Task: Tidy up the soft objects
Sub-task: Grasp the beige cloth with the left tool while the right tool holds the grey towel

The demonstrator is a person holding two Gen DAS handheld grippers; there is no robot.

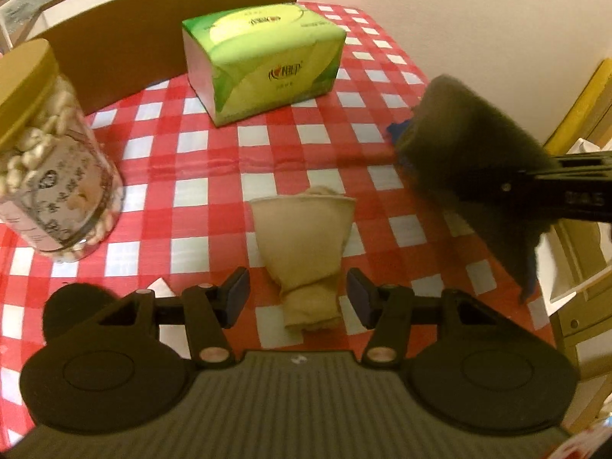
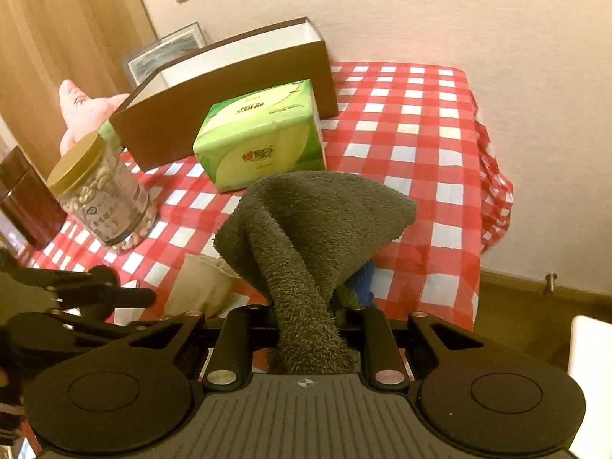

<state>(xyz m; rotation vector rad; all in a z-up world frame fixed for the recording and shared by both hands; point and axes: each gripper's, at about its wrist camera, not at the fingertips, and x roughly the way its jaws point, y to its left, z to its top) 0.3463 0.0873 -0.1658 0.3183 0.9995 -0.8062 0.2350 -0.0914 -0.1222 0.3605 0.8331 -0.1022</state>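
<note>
A beige sock [image 1: 306, 252] lies on the red checked tablecloth [image 1: 214, 153]; its lower end sits between the fingers of my left gripper [image 1: 297, 296], which is open around it. It also shows in the right wrist view [image 2: 202, 283]. My right gripper [image 2: 306, 325] is shut on a dark grey-green towel [image 2: 306, 229] and holds it above the table; the towel also shows in the left wrist view [image 1: 470, 157]. A blue cloth [image 2: 365, 281] lies under the towel. A green tissue pack [image 1: 264, 61] stands farther back.
A brown open box [image 2: 229, 88] stands at the back of the table behind the tissue pack. A jar with a gold lid [image 1: 49, 160] stands at the left. A pink plush toy [image 2: 84, 111] lies beyond the box. The table edge [image 2: 478, 248] drops off at the right.
</note>
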